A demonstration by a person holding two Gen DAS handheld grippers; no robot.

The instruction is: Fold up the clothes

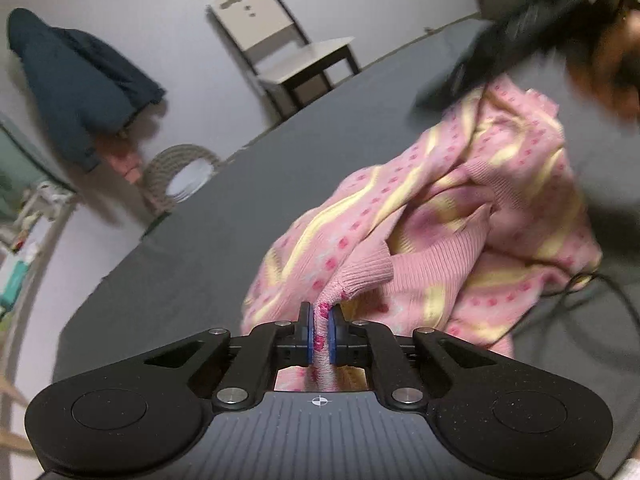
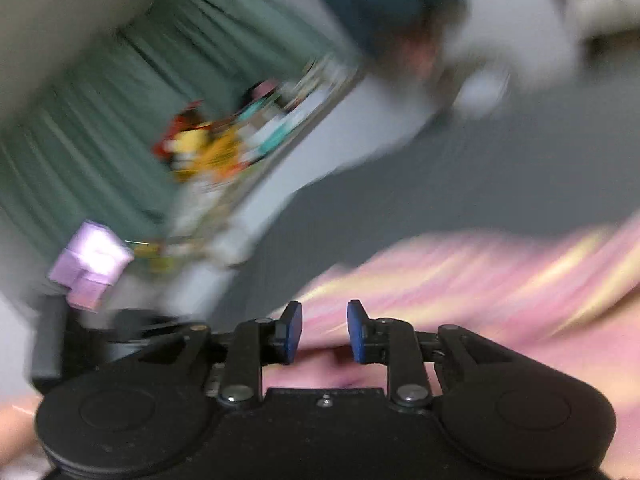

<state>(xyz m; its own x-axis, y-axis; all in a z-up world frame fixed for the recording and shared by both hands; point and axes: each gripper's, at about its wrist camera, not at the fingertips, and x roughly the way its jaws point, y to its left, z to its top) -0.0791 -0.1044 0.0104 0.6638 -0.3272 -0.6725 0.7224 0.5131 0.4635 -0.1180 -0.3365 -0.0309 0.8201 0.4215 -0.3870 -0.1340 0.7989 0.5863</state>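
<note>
The left gripper (image 1: 320,330) has its blue pads pinched tight on a ribbed pink edge of the sweater (image 1: 432,232), the fold of knit standing upright between them. From that pinch the garment fans away toward one and two o'clock across the grey table cover (image 1: 180,264), its long axis running from the pads up to the far right, where the cloth rises in a bunched, lifted heap. The yellow stripes follow much the same diagonal. A plain pink ribbed panel lies just beyond the pads at about one o'clock, creased and folded over the dotted knit.

In the right wrist view the right gripper (image 2: 325,330) stands with its jaws apart by a narrow gap, and nothing is pressed between the pads; pink cloth lies under and beyond them, streaked by blur, so its exact lie there is hard to read, though it seems to stretch toward three o'clock.

Farther off in the left view, a woven basket (image 1: 180,172) sits at the table's edge near ten o'clock, a dark blue jacket (image 1: 76,84) hangs on the wall beyond it, and a pale chair (image 1: 288,52) stands at twelve o'clock.
</note>
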